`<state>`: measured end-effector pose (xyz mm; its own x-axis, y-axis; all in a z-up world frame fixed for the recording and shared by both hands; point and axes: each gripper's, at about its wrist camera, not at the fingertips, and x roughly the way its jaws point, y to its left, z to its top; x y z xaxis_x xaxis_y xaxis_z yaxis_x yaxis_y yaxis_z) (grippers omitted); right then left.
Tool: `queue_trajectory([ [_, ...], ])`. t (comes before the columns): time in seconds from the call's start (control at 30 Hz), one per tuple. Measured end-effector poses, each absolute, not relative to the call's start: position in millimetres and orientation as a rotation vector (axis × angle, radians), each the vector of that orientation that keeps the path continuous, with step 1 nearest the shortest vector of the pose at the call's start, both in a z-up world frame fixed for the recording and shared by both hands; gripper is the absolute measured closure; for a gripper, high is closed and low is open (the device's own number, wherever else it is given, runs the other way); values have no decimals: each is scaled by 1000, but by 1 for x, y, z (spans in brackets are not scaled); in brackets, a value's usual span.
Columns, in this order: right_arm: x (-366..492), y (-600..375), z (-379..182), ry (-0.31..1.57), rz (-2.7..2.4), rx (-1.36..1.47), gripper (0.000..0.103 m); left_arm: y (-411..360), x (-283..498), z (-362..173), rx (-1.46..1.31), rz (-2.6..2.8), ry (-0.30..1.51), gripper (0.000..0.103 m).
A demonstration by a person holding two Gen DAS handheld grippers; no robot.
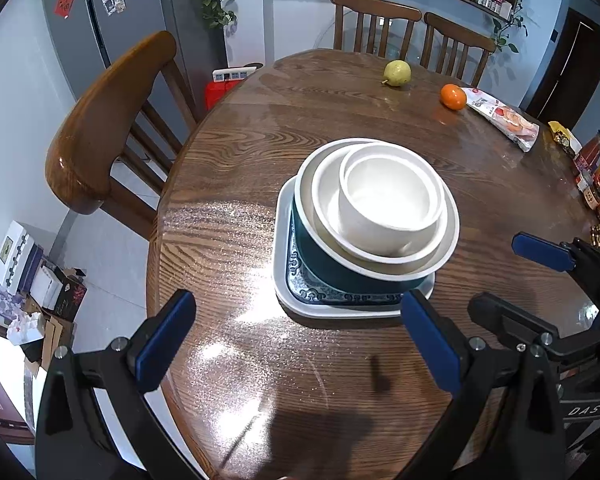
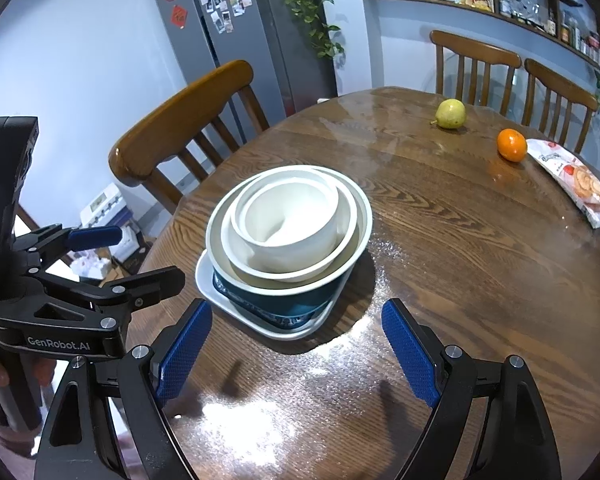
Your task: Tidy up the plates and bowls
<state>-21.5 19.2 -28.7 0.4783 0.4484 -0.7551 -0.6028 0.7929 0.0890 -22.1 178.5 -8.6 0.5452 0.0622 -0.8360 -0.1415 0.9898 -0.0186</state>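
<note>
White bowls (image 1: 388,200) nest in a teal, white-rimmed bowl (image 1: 340,260) on a white plate (image 1: 288,300) with a blue scroll pattern. The table (image 1: 260,140) shows dark brown grain. At the far side lie a yellow-green pear (image 1: 397,73) and an orange (image 1: 453,97). Blue pads (image 2: 186,354) line black grippers.

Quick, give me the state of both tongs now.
Left tongs: open, holding nothing.
Right tongs: open, holding nothing.
</note>
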Motion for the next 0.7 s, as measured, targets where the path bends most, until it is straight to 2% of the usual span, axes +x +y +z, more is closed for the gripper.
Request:
queue_trajectory([
  [0.7,-21,17,-30,857,641,-189,16,177,-23,-9,-84,114,987,1],
])
